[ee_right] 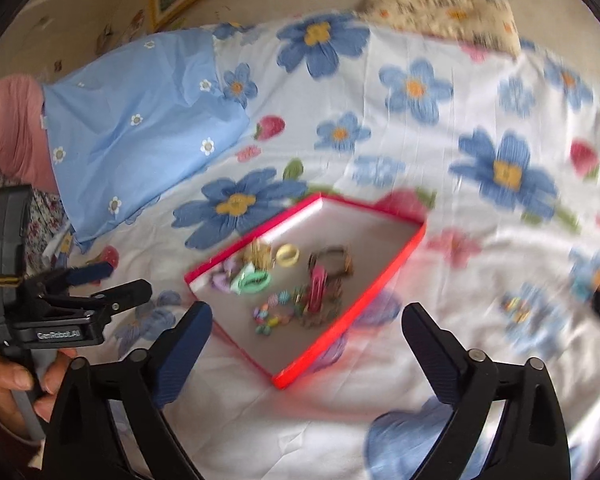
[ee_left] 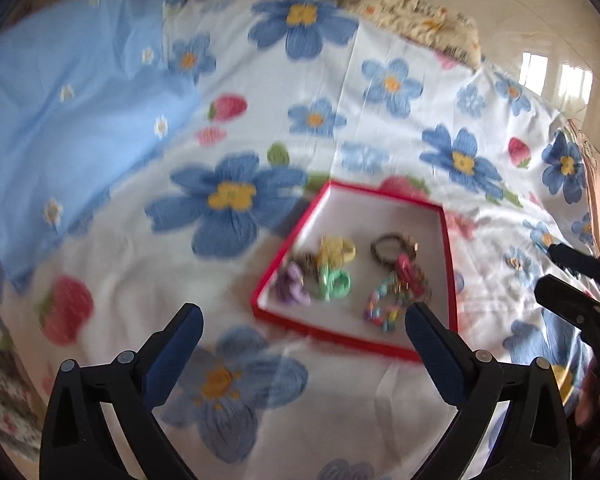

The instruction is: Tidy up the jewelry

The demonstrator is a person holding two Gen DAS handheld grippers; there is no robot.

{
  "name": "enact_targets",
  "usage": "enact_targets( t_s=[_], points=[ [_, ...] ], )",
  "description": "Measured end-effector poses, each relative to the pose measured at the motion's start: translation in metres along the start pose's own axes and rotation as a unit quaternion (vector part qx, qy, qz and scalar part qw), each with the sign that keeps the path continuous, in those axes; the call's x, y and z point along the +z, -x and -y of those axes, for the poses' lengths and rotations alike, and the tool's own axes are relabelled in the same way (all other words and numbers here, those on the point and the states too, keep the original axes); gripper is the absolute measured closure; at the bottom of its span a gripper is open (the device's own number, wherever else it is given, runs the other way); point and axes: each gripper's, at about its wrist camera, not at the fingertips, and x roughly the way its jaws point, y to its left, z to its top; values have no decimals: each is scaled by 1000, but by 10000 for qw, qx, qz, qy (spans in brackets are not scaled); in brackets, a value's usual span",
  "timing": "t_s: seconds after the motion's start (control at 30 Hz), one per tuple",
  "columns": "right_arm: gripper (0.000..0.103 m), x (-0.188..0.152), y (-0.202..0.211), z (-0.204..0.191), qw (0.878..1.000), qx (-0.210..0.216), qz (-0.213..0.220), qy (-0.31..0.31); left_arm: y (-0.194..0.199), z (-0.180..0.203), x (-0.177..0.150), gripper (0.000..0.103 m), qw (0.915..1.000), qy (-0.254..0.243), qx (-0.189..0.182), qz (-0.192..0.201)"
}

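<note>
Both your left tool [ee_left: 304, 316] and right tool [ee_right: 307, 316] are spread apart and empty. Just ahead, the red tray [ee_left: 272, 268] already holds the jewelry [ee_left: 340, 280]. A small piece [ee_right: 516, 308] on the bed [ee_left: 320, 60] beyond your right tool looks next.

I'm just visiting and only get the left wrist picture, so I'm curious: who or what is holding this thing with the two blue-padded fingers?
Observer: A person's hand grips its handle; the right wrist view shows the left gripper from the side.
Operator: Any writing on it?
Observer: Yes, a label reading GenRobot.AI.
Operator: And the other gripper's fingers?
Observer: The right gripper is wide open and empty, aimed at the red box.
</note>
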Motion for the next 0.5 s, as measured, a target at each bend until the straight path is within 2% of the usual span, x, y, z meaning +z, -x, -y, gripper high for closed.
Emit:
enact_targets(
  t_s=[0.13, 0.27, 0.5],
  points=[
    [0, 0, 7, -1, 9997, 24, 222, -77, 8, 6, -10, 1, 9995, -162, 200, 202],
    [0, -20, 1, 4, 9990, 46, 282, -357, 8, 10, -29, 1, 9991, -176, 278, 279],
    [0, -49, -14, 2, 9995, -73, 128, -283, -7, 21, -53, 1, 9986, -272, 443, 88]
  ],
)
